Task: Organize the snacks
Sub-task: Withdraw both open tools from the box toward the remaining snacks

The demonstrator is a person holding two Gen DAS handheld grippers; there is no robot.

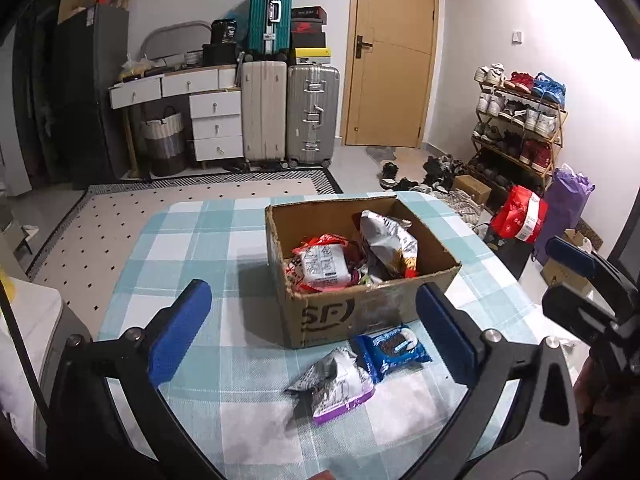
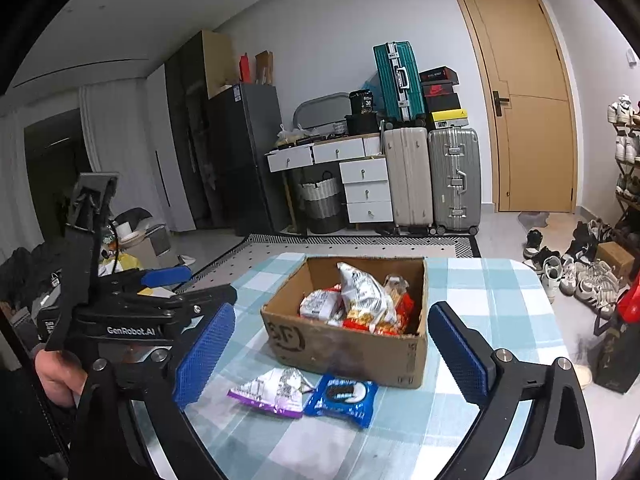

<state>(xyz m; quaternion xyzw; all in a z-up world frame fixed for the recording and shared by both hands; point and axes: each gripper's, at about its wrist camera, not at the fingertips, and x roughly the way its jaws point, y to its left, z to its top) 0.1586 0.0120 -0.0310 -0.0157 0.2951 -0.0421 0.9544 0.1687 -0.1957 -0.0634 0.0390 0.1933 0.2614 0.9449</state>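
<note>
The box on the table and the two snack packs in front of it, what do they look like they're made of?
Box: brown corrugated cardboard, matte, with ragged torn top edges and a scuffed printed front.
Silver and purple pack: likely metallised plastic film, shiny and crinkled.
Blue cookie pack: glossy printed plastic wrap, with highlights on its surface.

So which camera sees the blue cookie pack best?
The right wrist view: the blue cookie pack lies flat and unblocked in front of the cardboard box. In the left wrist view the pack is also fully visible, but seen at an angle.
</note>
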